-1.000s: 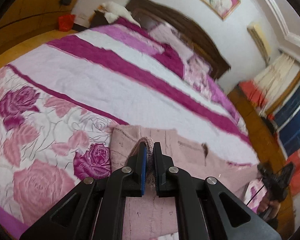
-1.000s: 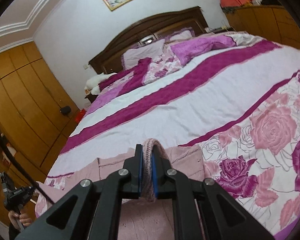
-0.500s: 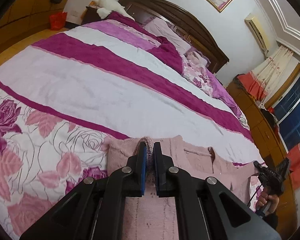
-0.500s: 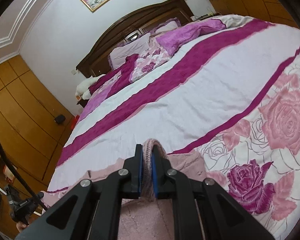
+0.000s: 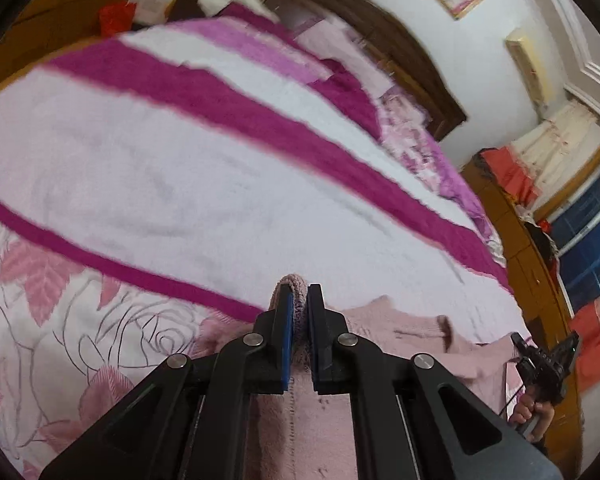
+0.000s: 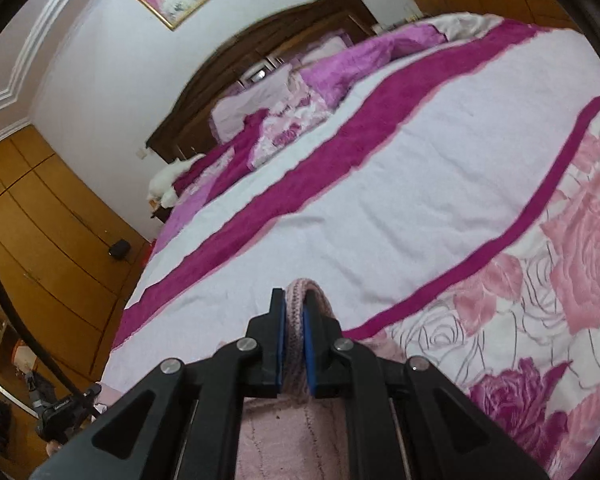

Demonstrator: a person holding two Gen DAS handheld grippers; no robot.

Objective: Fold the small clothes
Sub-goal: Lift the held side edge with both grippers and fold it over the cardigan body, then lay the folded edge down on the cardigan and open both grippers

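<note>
Lying near the bed's [image 5: 180, 168] foot edge, the pink sweater [image 5: 400, 336] is pinched at two points of one edge: the left gripper [image 5: 298, 320] and right gripper [image 6: 294, 340] are each clamped on a roll of knit. A fold seems in hand; next, that edge probably needs laying down evenly before release.

Left gripper [image 5: 299, 308]: jaws clamped on a pinched fold of pink knit [image 5: 396, 332], pointing forward and downward. Right gripper [image 6: 295, 312]: jaws likewise closed on a knit fold, same forward-down pose. Right hand [image 5: 534, 414] seen at lower right of the left wrist view, wrapped around its gripper's handle.
</note>
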